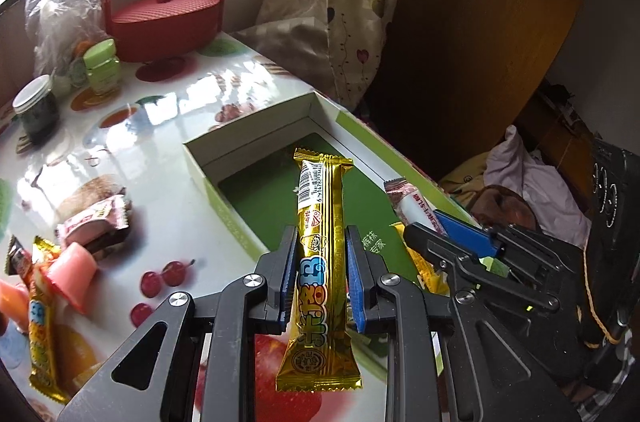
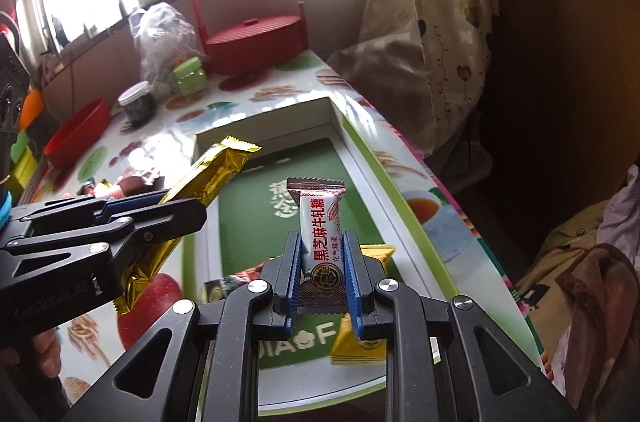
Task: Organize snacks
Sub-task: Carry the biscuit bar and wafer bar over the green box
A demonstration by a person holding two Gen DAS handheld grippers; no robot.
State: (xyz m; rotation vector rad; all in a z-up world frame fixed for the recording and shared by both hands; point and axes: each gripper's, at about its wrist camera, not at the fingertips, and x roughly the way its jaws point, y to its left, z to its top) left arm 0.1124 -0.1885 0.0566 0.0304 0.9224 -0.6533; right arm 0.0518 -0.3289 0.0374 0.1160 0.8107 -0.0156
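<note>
Above the green box (image 1: 224, 210), gold bar (image 1: 320, 250) clamped between left tongs (image 1: 320, 274).

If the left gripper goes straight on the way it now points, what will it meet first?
Probably the green floor of the open box. The left gripper, shut on a gold bar, points down into it. Nothing else shows in that line, though depth is unclear.

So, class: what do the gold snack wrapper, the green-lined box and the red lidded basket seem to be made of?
Gold snack wrapper: probably metallised plastic film, glossy; it mirrors light and has crimped ends.
Green-lined box: likely cardboard, with thin, straight white walls and a smooth printed finish.
Red lidded basket: looks like moulded plastic with a woven texture; this is uncertain.
</note>
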